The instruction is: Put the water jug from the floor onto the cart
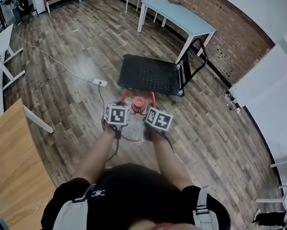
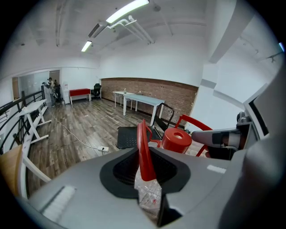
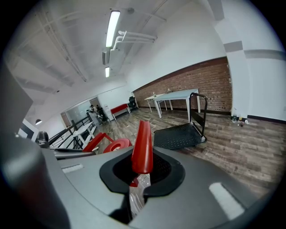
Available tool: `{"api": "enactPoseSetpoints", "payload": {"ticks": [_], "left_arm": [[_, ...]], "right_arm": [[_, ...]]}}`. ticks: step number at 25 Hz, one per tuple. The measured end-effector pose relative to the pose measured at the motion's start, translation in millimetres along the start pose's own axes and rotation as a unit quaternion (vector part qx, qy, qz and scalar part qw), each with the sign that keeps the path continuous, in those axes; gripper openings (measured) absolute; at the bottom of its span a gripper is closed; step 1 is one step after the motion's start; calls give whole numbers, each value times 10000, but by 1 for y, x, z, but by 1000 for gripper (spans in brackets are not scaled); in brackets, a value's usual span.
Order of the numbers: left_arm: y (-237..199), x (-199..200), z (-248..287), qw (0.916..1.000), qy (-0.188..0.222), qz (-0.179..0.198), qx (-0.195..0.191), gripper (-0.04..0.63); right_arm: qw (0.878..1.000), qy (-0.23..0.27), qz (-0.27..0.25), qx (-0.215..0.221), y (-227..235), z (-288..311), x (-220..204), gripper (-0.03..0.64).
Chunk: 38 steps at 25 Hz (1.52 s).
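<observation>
Wood plank floor [image 1: 77, 52] is running right across this room, with a brick wall [image 1: 215, 24] along the far side and a pale blue table [image 1: 174, 15] standing next to it. A wooden tabletop [image 1: 9, 165] is poking in at the left edge of the head view. A white power strip [image 1: 99, 82] is lying on the planks with its cable trailing away.

So, the cart [image 1: 150, 75]: it's a flat black one, and its push bar [image 1: 198, 56] is standing up at the end nearest the blue table.

A person is leaning over with both arms stretched forward, and the water jug [image 1: 133, 132] is sitting between the two tools, just on the near side of the cart. It isn't on the deck yet. Its red cap [image 1: 139, 104] is showing between the two marker cubes, with the clear body below it. I honestly can't tell whether the bottom is touching the floor.

The left gripper [image 2: 146, 179] is clamping down on the jug's left red handle [image 2: 144, 147], and the strip is sticking up from between the closed jaws. The right gripper [image 3: 139, 176] is doing the same on the right red handle [image 3: 143, 147], pinching it tight. Each tool's own view is also catching the cap and the other tool off to the side, so they're working close together.
</observation>
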<state>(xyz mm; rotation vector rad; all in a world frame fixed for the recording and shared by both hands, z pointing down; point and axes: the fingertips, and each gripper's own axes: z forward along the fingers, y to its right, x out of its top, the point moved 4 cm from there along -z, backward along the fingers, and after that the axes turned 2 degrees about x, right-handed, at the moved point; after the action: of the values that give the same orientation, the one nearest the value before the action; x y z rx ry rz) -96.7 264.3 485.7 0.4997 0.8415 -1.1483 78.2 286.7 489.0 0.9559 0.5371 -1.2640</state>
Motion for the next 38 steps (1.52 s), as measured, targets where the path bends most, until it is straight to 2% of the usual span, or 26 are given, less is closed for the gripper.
{"api": "enactPoseSetpoints", "payload": {"ticks": [10,18,21,26,30,38], "left_arm": [[-39,-10,10,9995,-42,-4,-301,69],[-69,-5,19,9996,37,108,-250,69],[-78,6,32,9998,53,61,-200,69],[-87,13,67,9996,-214,53,-178,69],[-89,24,108,9986,-426,-97,-289,71],[-83,89,187,9984,-487,-57,-277,71]], "right_arm": [[9999,29,102,-113,-34,23,-14,40],[9999,-32,92,-125,-58,46,-17,41],[9999,-33,109,-62,-59,62,-10,41],[9998,-68,164,11,-52,99,2,41],[9998,-111,170,60,-42,133,23,41],[9996,-191,143,149,-5,202,85,41]]}}
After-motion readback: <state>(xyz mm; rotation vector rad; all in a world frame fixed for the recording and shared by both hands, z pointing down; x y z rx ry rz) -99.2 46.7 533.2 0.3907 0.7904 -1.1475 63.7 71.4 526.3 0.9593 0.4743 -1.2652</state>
